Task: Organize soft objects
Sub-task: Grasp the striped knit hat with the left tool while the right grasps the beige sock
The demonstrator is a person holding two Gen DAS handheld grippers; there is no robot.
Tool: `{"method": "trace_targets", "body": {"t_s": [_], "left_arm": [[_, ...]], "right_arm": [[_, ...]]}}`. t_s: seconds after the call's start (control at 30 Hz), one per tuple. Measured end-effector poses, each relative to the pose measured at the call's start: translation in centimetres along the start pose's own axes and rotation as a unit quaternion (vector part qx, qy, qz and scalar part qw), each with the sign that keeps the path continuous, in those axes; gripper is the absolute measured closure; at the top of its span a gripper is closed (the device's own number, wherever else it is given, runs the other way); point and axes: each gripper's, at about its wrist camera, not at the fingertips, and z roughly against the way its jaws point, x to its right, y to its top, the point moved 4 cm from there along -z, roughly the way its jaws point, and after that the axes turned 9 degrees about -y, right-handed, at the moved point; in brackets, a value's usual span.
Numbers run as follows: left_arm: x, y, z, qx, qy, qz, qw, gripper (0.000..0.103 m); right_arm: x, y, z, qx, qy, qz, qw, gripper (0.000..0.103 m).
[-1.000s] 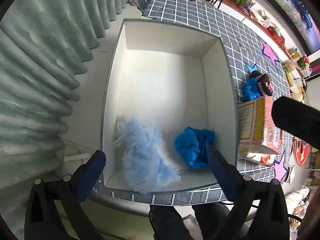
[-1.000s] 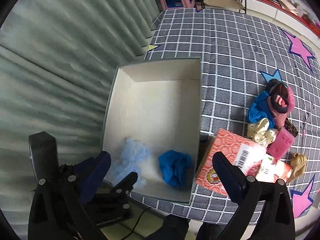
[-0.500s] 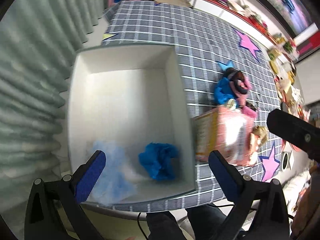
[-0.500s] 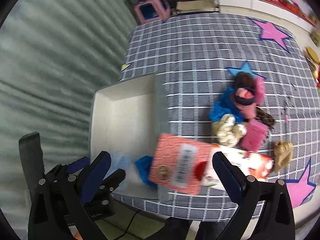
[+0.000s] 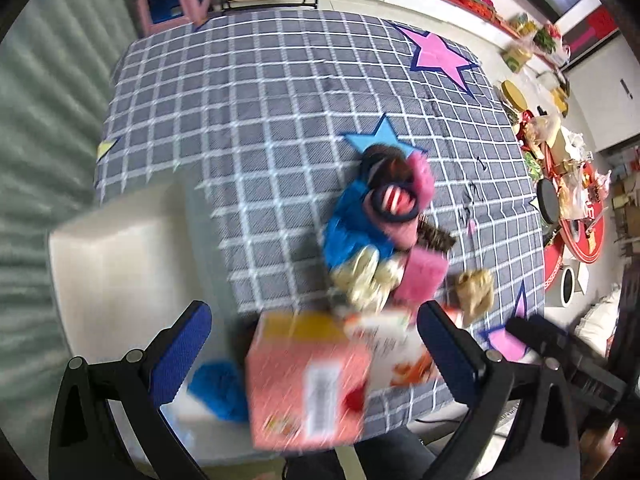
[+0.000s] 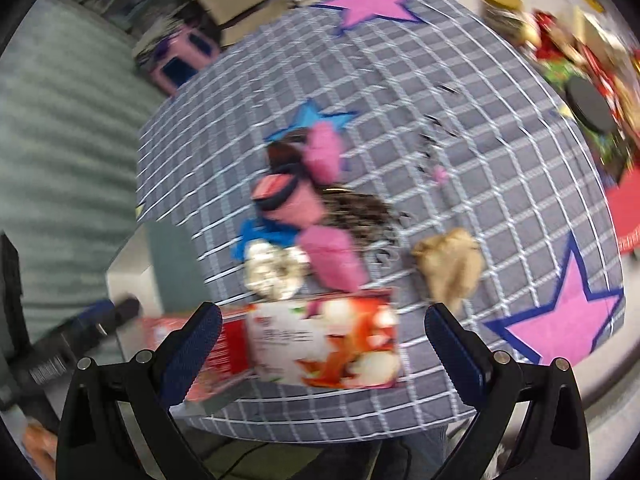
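A heap of soft things lies mid-table: a blue cloth (image 5: 346,236), pink pieces (image 5: 422,280) (image 6: 332,260), a cream scrunchie (image 6: 274,270), a dark furry piece (image 6: 360,210) and a tan bundle (image 5: 476,290) (image 6: 450,264). The white box (image 5: 116,256) at the table's left edge holds a bright blue wad (image 5: 220,390). My left gripper (image 5: 316,344) hovers open above a pink carton (image 5: 308,380). My right gripper (image 6: 322,344) hangs open over a printed packet (image 6: 328,344). Both views are blurred.
The table wears a grey checked cloth (image 5: 248,92) with pink and blue stars. Green curtains (image 5: 36,140) hang on the left. A pink stool (image 5: 172,4) stands beyond the far edge. Cluttered shelves and red items (image 5: 568,184) fill the right side.
Both grippers have swung right, away from the white box and toward the heap of soft things. The box with its blue wads has slid to the left edge of both views.
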Motion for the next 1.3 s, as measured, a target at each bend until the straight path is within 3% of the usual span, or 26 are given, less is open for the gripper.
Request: {"method": "trace_targets", "body": {"t_s": [0.13, 0.27, 0.4, 0.57, 0.7, 0.93, 1.13, 1.2, 1.23, 1.27, 1.3], "left_arm": [[1.3, 4.0, -2.8, -0.033, -0.009, 0.002, 0.9994, 0.0], [2.6, 7.5, -7.7, -0.063, 0.036, -0.025, 0.9971, 0.0], [3.0, 9.1, -11.8, -0.097, 0.065, -0.041, 0.9923, 0.0], [2.9, 10.5, -15.3, -0.12, 0.068, -0.042, 0.9895, 0.0], [3.6, 10.9, -17.5, -0.14, 0.047, -0.042, 0.9881, 0.0], [5.3, 10.2, -21.2, -0.185, 0.051, -0.078, 0.9783, 0.0], [6.1, 10.3, -22.1, -0.185, 0.032, -0.085, 0.9786, 0.002], [6.4, 11.1, -22.2, -0.179, 0.029, -0.084, 0.9798, 0.009], [6.5, 11.2, -22.1, -0.176, 0.022, -0.08, 0.9809, 0.013], [6.8, 12.3, -21.8, -0.174, 0.016, -0.077, 0.9816, 0.024], [7.0, 12.5, -21.7, -0.172, 0.009, -0.074, 0.9822, 0.041]], "right_arm": [[3.7, 0.6, -1.3, -0.014, -0.005, -0.029, 0.999, 0.001], [6.9, 1.1, -2.6, -0.029, -0.007, -0.051, 0.998, 0.001], [9.6, 1.5, -4.4, -0.05, -0.012, -0.067, 0.996, 0.001], [12.0, 1.8, -6.2, -0.071, -0.015, -0.08, 0.994, 0.001], [12.3, 2.2, -7.2, -0.082, -0.011, -0.081, 0.993, 0.001], [10.6, 2.6, -10.0, -0.103, -0.015, -0.037, 0.994, 0.001], [8.8, 1.9, -12.6, -0.115, -0.03, 0.006, 0.993, 0.001], [8.3, 1.7, -13.1, -0.117, -0.039, 0.02, 0.992, 0.001], [8.2, 1.6, -13.2, -0.118, -0.041, 0.025, 0.992, 0.009], [8.1, 1.4, -13.4, -0.12, -0.042, 0.027, 0.991, 0.023], [8.0, 1.3, -13.5, -0.122, -0.047, 0.027, 0.991, 0.027]]}}
